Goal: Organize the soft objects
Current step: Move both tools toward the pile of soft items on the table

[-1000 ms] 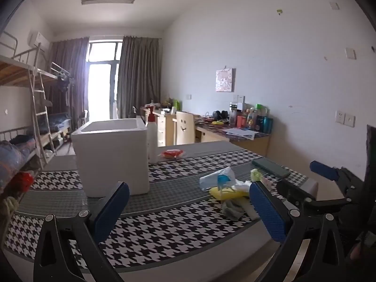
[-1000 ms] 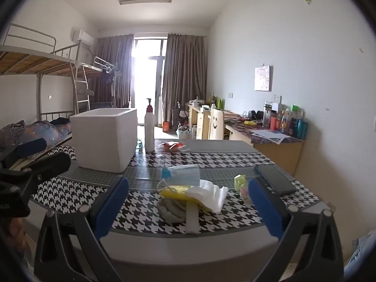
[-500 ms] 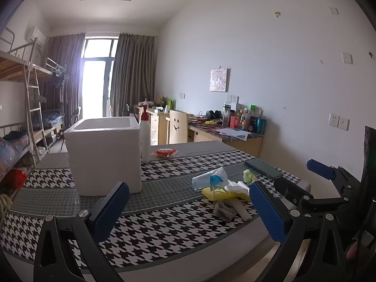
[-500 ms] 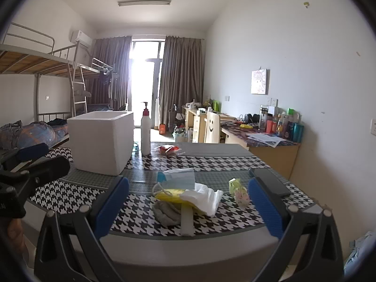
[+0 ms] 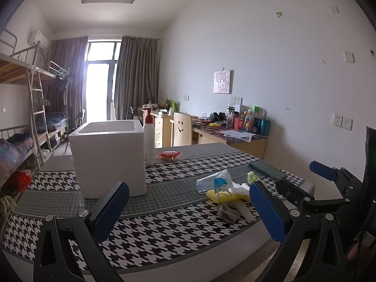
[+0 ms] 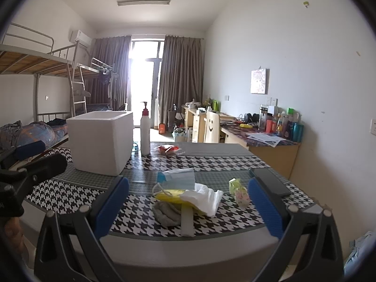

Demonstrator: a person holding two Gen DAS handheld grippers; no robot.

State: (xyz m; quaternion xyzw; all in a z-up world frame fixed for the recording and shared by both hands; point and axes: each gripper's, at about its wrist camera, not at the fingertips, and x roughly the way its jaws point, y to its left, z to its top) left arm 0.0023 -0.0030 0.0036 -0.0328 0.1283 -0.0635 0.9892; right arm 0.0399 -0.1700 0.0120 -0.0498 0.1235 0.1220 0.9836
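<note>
A pile of soft things lies near the table's front edge: a blue face mask (image 6: 178,178), a yellow item (image 6: 169,196), a white cloth (image 6: 204,198), a grey rag (image 6: 165,212) and a white strip (image 6: 187,221). The pile also shows in the left wrist view (image 5: 225,192). A white foam box (image 5: 109,158) stands open on the table; it also shows in the right wrist view (image 6: 101,141). My right gripper (image 6: 188,204) is open and empty, just before the pile. My left gripper (image 5: 188,209) is open and empty, left of the pile.
A pump bottle (image 6: 145,131) stands beside the box. A red packet (image 6: 168,149) lies behind it. A dark phone (image 6: 270,181) and a small green-pink packet (image 6: 238,189) lie right of the pile. The table has a houndstooth cloth (image 5: 164,230). Bunk beds stand left, desks right.
Both views have shifted slightly; the left gripper's view has swung so the box and pile sit further right. Both grippers stay open. Nothing on the table has moved.
</note>
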